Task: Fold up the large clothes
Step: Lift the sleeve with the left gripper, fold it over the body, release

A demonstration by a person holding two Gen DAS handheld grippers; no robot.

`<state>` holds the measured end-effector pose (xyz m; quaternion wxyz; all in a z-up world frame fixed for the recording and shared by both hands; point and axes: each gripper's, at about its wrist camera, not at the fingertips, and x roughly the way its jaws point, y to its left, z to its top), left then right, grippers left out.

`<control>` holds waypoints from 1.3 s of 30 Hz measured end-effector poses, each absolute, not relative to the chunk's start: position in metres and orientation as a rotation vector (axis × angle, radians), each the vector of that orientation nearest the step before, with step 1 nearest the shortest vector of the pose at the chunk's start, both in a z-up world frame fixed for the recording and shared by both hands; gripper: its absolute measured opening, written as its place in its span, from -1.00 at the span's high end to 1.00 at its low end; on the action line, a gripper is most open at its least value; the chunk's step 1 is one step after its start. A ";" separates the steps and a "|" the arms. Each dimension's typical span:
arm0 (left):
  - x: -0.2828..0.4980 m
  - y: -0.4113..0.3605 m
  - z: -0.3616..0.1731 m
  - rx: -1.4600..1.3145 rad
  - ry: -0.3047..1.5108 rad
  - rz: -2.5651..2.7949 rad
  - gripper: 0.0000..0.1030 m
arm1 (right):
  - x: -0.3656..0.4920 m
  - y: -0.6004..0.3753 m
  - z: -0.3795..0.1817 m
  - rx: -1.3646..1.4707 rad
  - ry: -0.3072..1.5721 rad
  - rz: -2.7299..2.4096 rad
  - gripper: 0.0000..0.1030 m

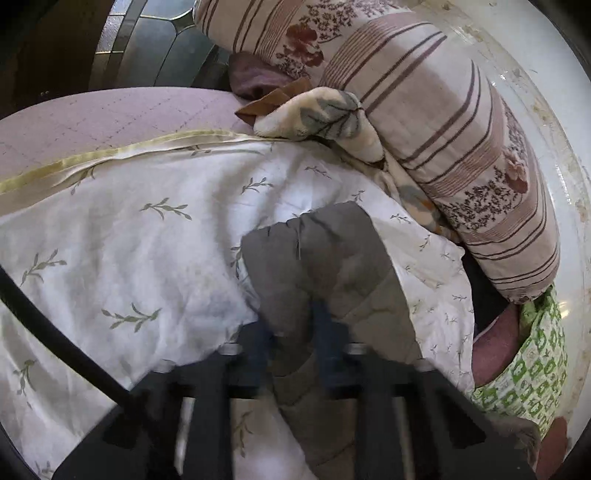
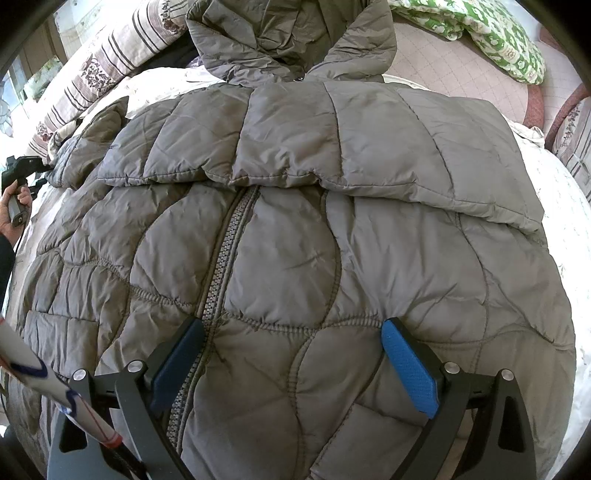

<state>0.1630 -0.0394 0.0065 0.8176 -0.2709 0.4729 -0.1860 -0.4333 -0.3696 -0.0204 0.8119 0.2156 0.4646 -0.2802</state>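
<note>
A grey quilted puffer jacket (image 2: 295, 258) lies front up on the bed, zipper (image 2: 225, 251) closed, one sleeve (image 2: 332, 147) folded across the chest, hood (image 2: 288, 33) at the far end. My right gripper (image 2: 291, 332) is open just above the jacket's lower front, blue pads (image 2: 406, 365) wide apart, nothing between them. My left gripper (image 1: 295, 321) is shut on the jacket's other sleeve (image 1: 317, 254), cuff end pointing away over the white sheet. It also shows in the right wrist view (image 2: 22, 170) at the jacket's left edge.
White leaf-print sheet (image 1: 110, 240) covers the bed. A striped floral bolster pillow (image 1: 461, 129) and fleece blanket (image 1: 325, 118) lie beyond the left gripper. A green patterned pillow (image 2: 480, 33) lies at the far right. A black cable (image 1: 55, 332) crosses the left view.
</note>
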 end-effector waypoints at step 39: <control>-0.183 -0.193 0.301 -0.113 0.682 -0.940 0.76 | -0.561 -0.432 0.067 0.704 0.570 -0.782 -0.87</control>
